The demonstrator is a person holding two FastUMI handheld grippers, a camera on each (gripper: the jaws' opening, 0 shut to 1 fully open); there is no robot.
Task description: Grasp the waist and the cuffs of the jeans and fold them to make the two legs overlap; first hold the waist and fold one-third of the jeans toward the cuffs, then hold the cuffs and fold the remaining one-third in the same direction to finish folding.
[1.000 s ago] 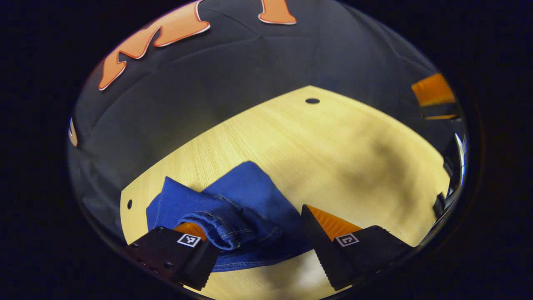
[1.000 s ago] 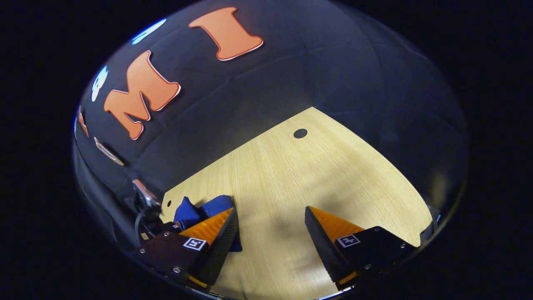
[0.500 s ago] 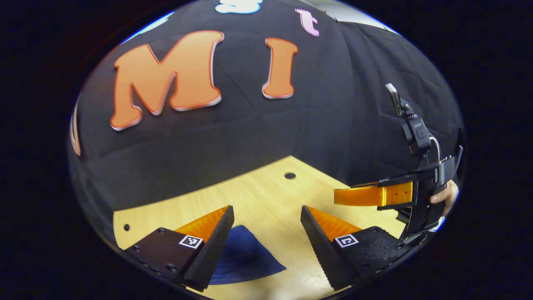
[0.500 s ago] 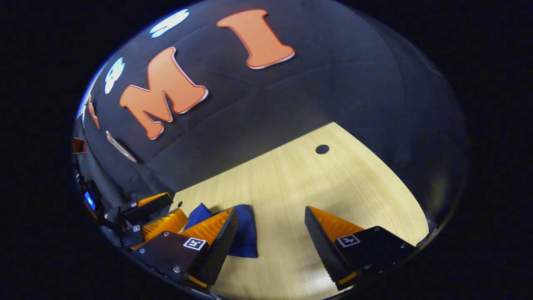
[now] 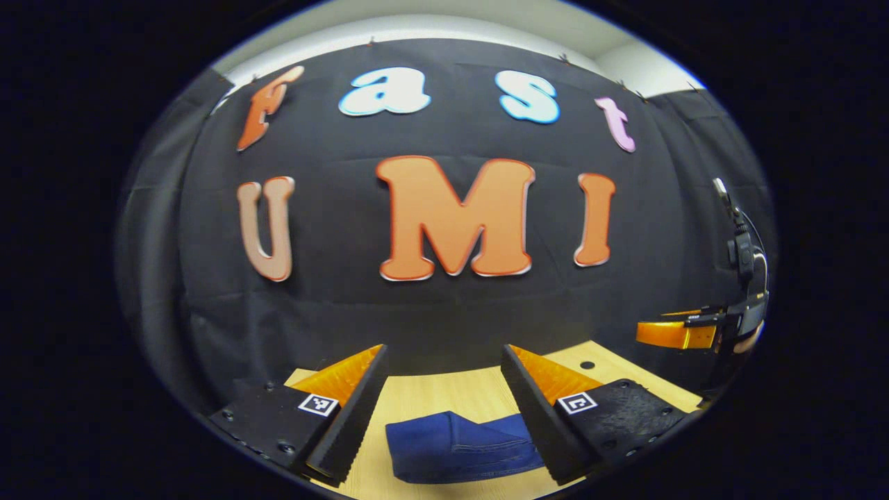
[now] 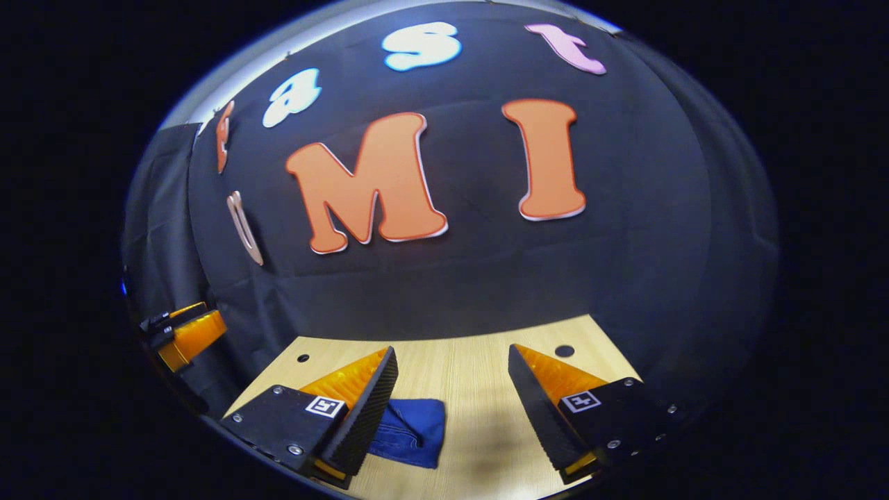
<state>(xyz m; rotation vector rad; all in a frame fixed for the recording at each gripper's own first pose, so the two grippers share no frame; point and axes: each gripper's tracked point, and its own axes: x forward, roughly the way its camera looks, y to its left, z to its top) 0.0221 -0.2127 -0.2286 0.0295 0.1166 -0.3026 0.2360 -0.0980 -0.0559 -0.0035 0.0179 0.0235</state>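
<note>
While both claws gape empty, folded blue denim jeans (image 5: 462, 446) on pale woodgrain table (image 5: 444, 394).

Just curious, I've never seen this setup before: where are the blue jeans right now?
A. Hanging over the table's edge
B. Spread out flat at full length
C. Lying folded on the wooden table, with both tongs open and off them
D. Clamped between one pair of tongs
C: the jeans lie as a compact folded bundle on the table, with the left tongs and right tongs open, gripping nothing.

No legible txt; square markers on fingers (image 5: 576, 401) (coded patterns, unreadable).
</note>
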